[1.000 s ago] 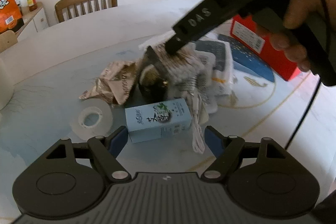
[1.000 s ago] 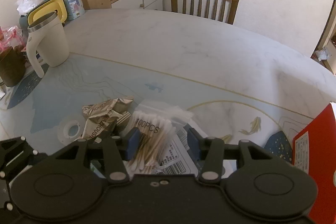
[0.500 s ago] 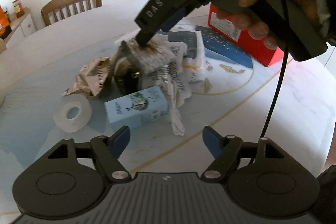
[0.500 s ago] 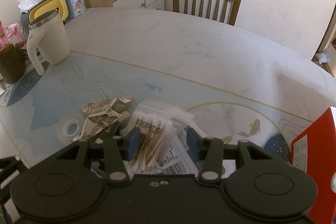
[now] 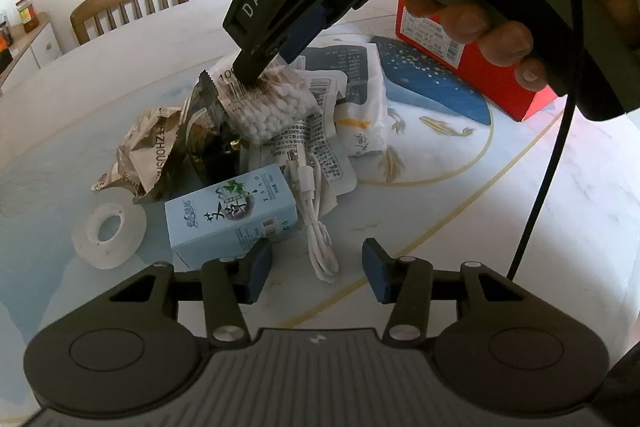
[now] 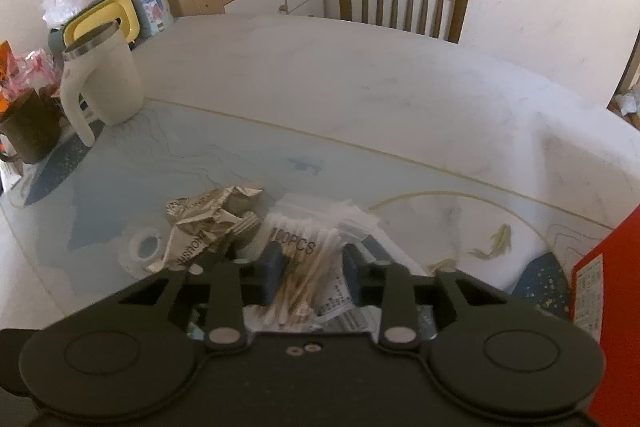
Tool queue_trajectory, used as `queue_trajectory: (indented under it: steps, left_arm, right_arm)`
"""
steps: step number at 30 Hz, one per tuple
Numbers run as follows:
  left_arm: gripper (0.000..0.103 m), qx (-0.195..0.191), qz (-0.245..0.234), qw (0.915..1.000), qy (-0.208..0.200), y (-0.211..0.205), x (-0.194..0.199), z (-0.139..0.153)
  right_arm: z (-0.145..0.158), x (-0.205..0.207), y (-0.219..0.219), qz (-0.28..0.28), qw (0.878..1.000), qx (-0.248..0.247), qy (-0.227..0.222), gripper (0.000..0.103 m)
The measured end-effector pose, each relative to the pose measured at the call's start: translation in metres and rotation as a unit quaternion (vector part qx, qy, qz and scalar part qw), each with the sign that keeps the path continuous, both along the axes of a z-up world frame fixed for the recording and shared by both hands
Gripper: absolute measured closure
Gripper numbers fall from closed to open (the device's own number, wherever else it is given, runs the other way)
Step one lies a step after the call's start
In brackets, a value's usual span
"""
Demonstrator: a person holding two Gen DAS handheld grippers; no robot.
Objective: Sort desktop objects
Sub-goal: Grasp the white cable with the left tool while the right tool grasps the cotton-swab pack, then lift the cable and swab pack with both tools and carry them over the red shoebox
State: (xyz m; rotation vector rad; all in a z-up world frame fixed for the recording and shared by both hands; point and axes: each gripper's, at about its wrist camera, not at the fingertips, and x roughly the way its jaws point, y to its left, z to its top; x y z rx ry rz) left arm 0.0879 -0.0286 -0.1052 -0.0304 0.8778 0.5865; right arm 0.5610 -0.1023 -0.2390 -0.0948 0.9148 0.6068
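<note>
The table [image 6: 360, 99] carries a heap of clutter toward its near edge, beside a red box [image 5: 460, 43]. In that heap lie a crumpled foil wrapper [image 5: 148, 151], a pale blue carton [image 5: 232, 215], a tape roll [image 5: 108, 233] and a white cable [image 5: 316, 227]. The right tongs [image 6: 310, 265] are clamped on the cotton swab bag [image 5: 264, 103], atop the heap. The left tongs [image 5: 316, 271] hang apart, holding nothing, just before the carton.
</note>
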Motion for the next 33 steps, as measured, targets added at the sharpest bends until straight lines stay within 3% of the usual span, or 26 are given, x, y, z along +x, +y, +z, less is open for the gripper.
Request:
queue_trajectory:
  steps: [7, 11, 33]
  left_arm:
    - [0.075, 0.005, 0.008, 0.9999, -0.003, 0.0, 0.002, 0.0]
    - [0.089, 0.003, 0.006, 1.0, -0.003, -0.001, 0.003, 0.001]
    - [0.094, -0.008, 0.012, 0.9981, -0.06, -0.01, -0.006, 0.036]
  right_arm:
    - [0.003, 0.001, -0.004, -0.013, 1.0, 0.017, 0.006, 0.094]
    - [0.005, 0.001, -0.009, -0.02, 0.999, 0.026, 0.007, 0.098]
    - [0.034, -0.014, -0.041, -0.058, 0.997, 0.052, -0.017, 0.101]
